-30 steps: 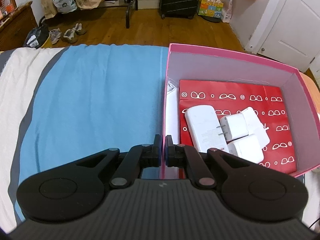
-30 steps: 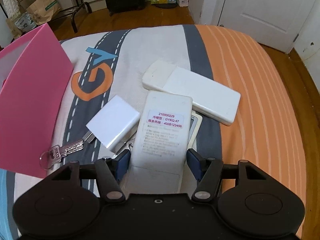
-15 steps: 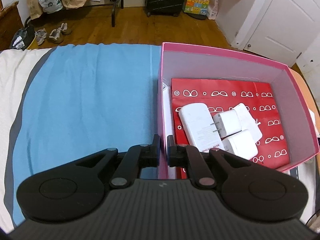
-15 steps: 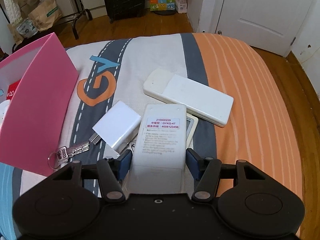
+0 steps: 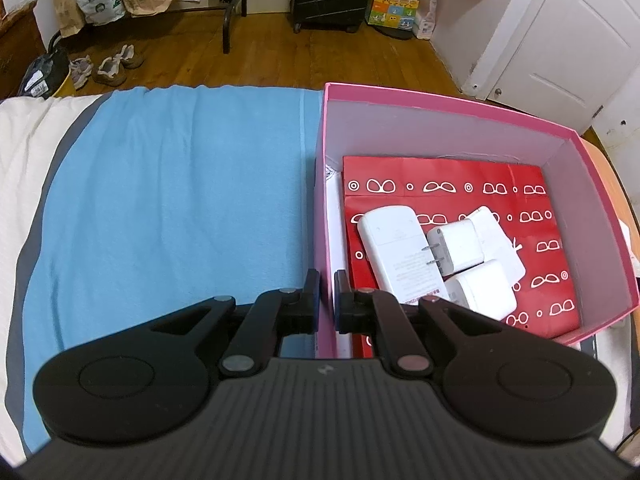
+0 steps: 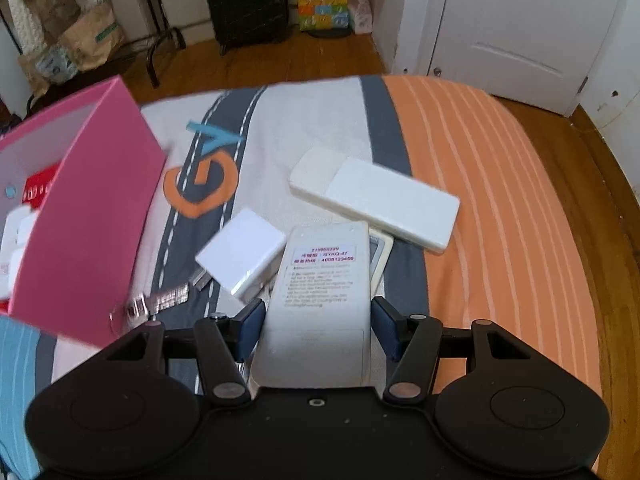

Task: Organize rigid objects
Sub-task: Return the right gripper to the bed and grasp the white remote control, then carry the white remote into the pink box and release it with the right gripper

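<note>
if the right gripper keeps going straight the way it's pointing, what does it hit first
Probably the long white remote lying crosswise just past the labelled remote that the right gripper holds; depth is hard to judge.

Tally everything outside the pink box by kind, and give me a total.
Outside the pink box:
Remote controls: 3 (labelled remote, long remote, screen remote partly hidden beneath the labelled one)
Chargers: 1 (white charger)
Key bunches: 1 (keys, blurred)
Total: 5
</note>
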A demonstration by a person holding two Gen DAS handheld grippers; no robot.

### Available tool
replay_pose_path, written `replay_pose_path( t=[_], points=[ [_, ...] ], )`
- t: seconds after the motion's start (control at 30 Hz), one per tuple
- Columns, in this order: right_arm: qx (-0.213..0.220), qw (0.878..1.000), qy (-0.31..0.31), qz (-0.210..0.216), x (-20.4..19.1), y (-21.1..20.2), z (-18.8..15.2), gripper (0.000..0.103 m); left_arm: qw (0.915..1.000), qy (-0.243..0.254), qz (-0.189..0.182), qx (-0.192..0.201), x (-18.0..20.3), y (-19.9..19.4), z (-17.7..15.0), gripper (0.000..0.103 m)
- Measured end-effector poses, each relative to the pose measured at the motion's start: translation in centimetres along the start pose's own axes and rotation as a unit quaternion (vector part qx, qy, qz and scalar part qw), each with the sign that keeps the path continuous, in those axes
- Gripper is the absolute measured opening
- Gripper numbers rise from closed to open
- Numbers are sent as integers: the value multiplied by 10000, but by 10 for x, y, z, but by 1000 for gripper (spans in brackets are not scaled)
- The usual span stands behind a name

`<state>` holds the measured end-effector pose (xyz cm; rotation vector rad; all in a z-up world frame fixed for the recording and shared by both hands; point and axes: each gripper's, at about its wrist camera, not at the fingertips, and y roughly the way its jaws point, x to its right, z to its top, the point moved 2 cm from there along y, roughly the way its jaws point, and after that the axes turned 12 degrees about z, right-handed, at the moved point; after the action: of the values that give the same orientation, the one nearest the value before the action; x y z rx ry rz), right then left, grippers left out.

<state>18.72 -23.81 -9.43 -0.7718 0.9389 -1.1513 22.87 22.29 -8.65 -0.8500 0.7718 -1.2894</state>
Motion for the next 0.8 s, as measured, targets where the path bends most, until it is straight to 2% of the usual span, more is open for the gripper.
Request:
replay_pose_path(
  t=[0.27,0.47,0.63,0.8],
  points=[
    [-367,9993,-13,-85,0,21,-4,63,10000,-9,-48,-21,-2,1,1,6],
    [-356,9993,-31,-116,4,31,1,64,10000,7,-76,-30,-3,3,1,7],
    [-121,9994,-205,-235,-2,22,-1,62,10000,6,-63,-55,-2,5,1,8],
    [326,9991,-229,-125,-11,-10,-1,61,10000,81,16,-6,3,6,-1,7]
  ],
)
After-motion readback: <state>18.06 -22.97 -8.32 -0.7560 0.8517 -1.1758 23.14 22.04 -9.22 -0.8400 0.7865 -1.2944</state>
